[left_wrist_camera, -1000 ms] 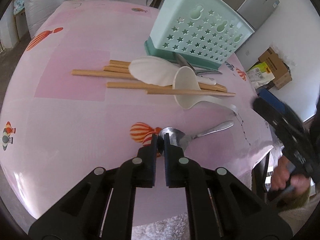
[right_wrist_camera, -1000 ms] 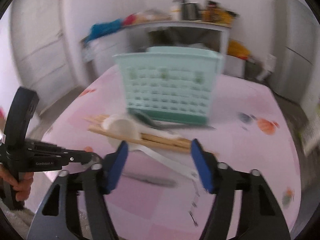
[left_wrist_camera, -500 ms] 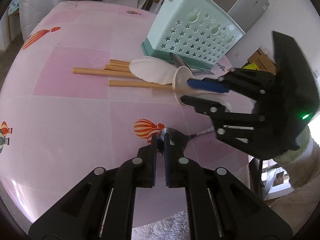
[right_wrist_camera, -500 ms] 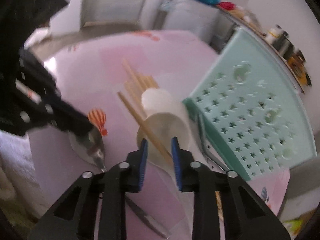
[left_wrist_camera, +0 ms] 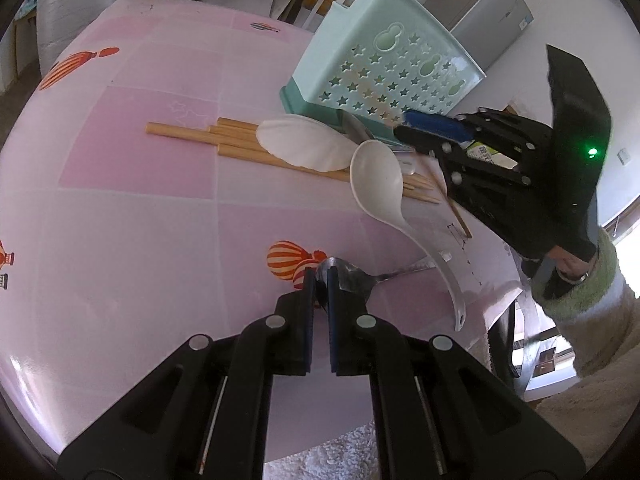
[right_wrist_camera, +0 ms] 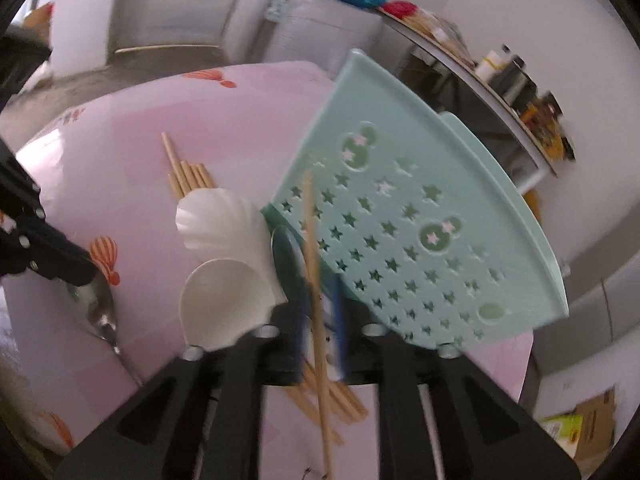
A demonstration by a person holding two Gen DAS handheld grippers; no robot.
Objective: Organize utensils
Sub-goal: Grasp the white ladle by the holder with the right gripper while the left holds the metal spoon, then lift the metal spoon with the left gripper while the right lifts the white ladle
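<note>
My left gripper (left_wrist_camera: 320,280) is shut on the rim of a metal spoon's bowl (left_wrist_camera: 352,276) that lies on the pink tablecloth near the front edge. Beyond it lie a white ladle (left_wrist_camera: 376,184), a white shell-shaped paddle (left_wrist_camera: 304,144) and several wooden chopsticks (left_wrist_camera: 192,132), in front of a mint star-holed utensil basket (left_wrist_camera: 384,72). My right gripper (right_wrist_camera: 320,296) hangs over the chopstick ends by the basket (right_wrist_camera: 400,240). Its jaws are opening, and one tilted chopstick (right_wrist_camera: 314,248) stands loose between the blue pads.
A dark metal utensil (right_wrist_camera: 288,264) rests against the basket's base. The table edge (left_wrist_camera: 500,280) drops off at the right, where a fluffy green sleeve (left_wrist_camera: 580,292) holds the right gripper. A cluttered shelf (right_wrist_camera: 512,80) and a cardboard box (right_wrist_camera: 592,412) stand beyond.
The right gripper swung in from the right edge, rolled, and closed in on the chopstick ends by the basket; one chopstick now tilts up between its jaws. The left gripper stayed on the spoon.
</note>
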